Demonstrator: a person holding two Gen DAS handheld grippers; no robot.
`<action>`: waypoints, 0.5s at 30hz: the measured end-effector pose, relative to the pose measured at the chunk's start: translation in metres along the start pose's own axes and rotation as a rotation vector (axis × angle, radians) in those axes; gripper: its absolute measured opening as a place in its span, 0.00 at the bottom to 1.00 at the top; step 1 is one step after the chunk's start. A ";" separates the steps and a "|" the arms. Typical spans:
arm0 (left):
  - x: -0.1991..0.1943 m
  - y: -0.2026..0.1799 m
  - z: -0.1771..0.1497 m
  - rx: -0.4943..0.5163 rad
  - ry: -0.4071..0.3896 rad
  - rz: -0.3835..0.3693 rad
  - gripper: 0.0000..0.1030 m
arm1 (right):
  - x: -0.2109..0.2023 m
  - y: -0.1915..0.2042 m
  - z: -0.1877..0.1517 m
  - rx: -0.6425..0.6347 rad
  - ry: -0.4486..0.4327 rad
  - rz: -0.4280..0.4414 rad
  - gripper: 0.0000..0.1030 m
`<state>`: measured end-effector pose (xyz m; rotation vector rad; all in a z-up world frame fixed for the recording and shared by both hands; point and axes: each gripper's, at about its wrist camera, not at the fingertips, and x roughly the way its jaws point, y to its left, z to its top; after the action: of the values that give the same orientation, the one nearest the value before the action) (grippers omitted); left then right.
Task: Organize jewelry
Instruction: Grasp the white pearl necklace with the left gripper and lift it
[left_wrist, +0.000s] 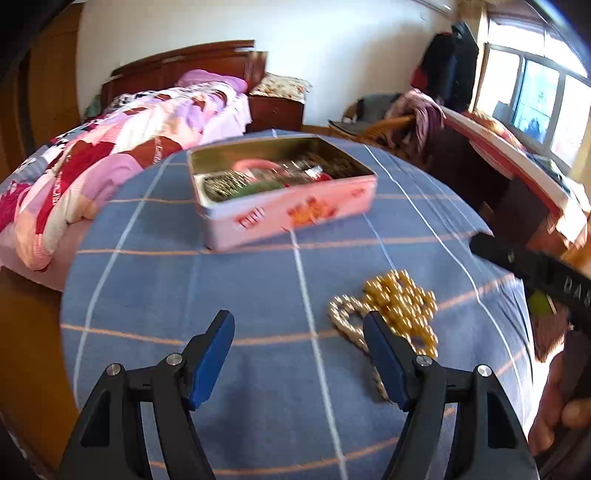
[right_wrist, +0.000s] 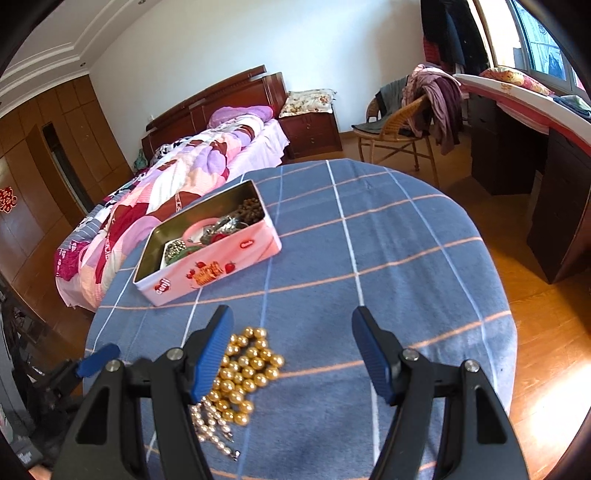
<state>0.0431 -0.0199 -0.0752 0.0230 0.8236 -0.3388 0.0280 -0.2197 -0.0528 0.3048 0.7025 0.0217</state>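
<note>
A pile of gold bead jewelry (left_wrist: 404, 306) (right_wrist: 245, 373) lies on the blue checked tablecloth (left_wrist: 258, 288) (right_wrist: 388, 258), with a pale pearl strand (left_wrist: 349, 325) (right_wrist: 214, 428) beside it. An open pink tin (left_wrist: 288, 192) (right_wrist: 207, 254) holding several jewelry pieces stands farther back. My left gripper (left_wrist: 299, 332) is open and empty, its right finger just over the pearl strand. My right gripper (right_wrist: 293, 332) is open and empty, its left finger beside the gold beads.
A bed with a patchwork quilt (right_wrist: 177, 192) stands behind the table. A wicker chair with clothes (right_wrist: 406, 122) and a dark desk (right_wrist: 535, 177) are at the right. The right gripper's body (left_wrist: 535, 273) shows in the left wrist view. Wooden floor surrounds the round table.
</note>
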 end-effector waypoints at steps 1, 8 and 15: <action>0.003 -0.004 -0.001 0.001 0.010 -0.010 0.70 | 0.000 0.000 0.000 0.001 0.000 0.002 0.69; 0.026 -0.022 -0.003 -0.021 0.083 -0.053 0.70 | -0.004 -0.001 0.000 0.000 -0.004 0.014 0.69; 0.031 -0.034 -0.009 0.077 0.097 0.054 0.70 | -0.005 -0.002 0.000 0.005 0.003 0.015 0.69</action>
<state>0.0458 -0.0598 -0.1006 0.1348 0.9043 -0.3201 0.0238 -0.2218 -0.0503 0.3145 0.7033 0.0345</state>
